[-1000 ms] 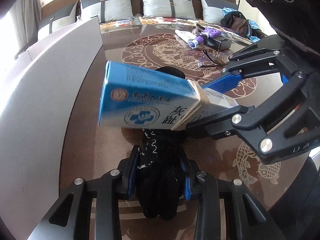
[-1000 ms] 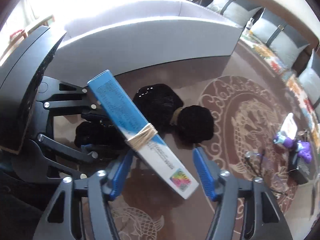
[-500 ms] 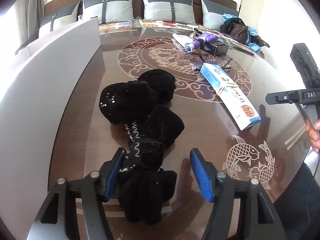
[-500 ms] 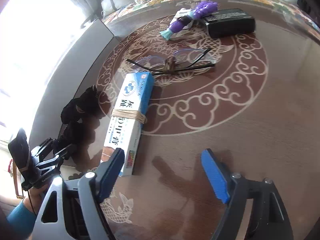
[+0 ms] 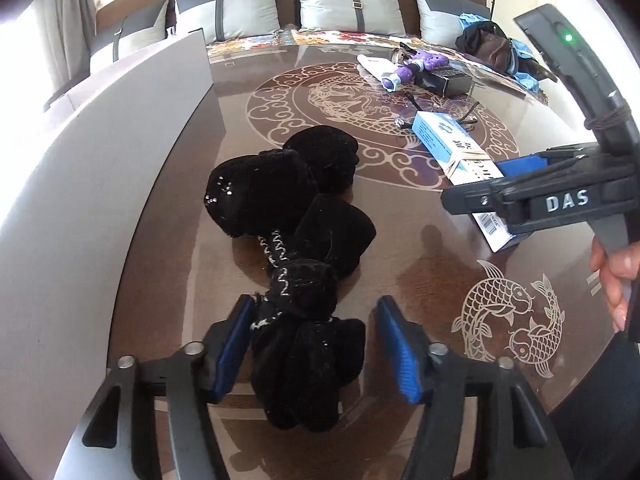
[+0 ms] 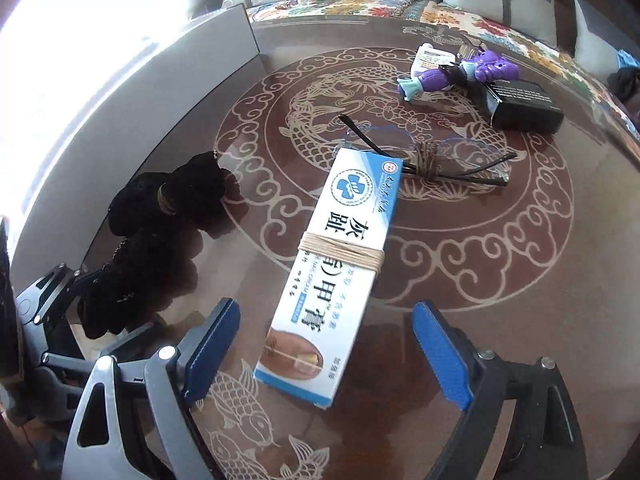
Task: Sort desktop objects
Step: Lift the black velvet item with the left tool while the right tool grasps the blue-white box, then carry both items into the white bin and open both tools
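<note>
A: Ahead of the blue finger pads (image 6: 440, 356)?
B: A blue-and-white ointment box (image 6: 340, 264), tan-banded. Brown table (image 6: 500, 280), cream dragon and fish motifs.
A: Leftward?
B: Black plush (image 5: 296, 248), perhaps sequinned.

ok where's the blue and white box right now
In the right wrist view the box lies flat on the table, between the open fingers of the right gripper, its far end touching the glasses.
</note>
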### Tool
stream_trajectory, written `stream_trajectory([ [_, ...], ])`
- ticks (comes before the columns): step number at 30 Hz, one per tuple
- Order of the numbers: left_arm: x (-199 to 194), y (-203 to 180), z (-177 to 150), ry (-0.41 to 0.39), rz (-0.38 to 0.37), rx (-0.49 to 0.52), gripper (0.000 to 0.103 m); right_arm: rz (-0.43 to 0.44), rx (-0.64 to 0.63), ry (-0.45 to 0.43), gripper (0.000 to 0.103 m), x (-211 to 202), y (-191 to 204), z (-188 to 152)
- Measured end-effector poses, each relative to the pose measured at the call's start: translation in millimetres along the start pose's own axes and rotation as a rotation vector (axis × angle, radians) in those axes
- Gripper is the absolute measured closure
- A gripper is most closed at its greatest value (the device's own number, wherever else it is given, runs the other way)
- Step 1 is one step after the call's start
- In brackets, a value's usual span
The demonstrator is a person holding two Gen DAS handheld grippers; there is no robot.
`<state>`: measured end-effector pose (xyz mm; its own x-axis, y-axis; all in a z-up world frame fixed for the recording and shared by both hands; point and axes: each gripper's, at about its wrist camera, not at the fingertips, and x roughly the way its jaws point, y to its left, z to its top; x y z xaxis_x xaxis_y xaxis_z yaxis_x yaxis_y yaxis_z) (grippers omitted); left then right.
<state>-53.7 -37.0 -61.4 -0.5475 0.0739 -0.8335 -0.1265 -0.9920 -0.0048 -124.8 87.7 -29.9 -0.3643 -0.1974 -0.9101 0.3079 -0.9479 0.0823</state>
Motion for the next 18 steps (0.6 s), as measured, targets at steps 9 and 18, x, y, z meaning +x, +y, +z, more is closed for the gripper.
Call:
stream_trajectory([
  [9,-22.3,18.3,-20.8,-0.007,-0.114,-0.119,0.07,-0.083,-0.069,0.027,0.062,-14.8,0.9,-22.7],
  [18,-62.0,18.6,-29.0,-0.124,-0.251,-0.151,0.07,0.052,0.064,0.006,0.062,-63.7,-31.7,-48.5],
])
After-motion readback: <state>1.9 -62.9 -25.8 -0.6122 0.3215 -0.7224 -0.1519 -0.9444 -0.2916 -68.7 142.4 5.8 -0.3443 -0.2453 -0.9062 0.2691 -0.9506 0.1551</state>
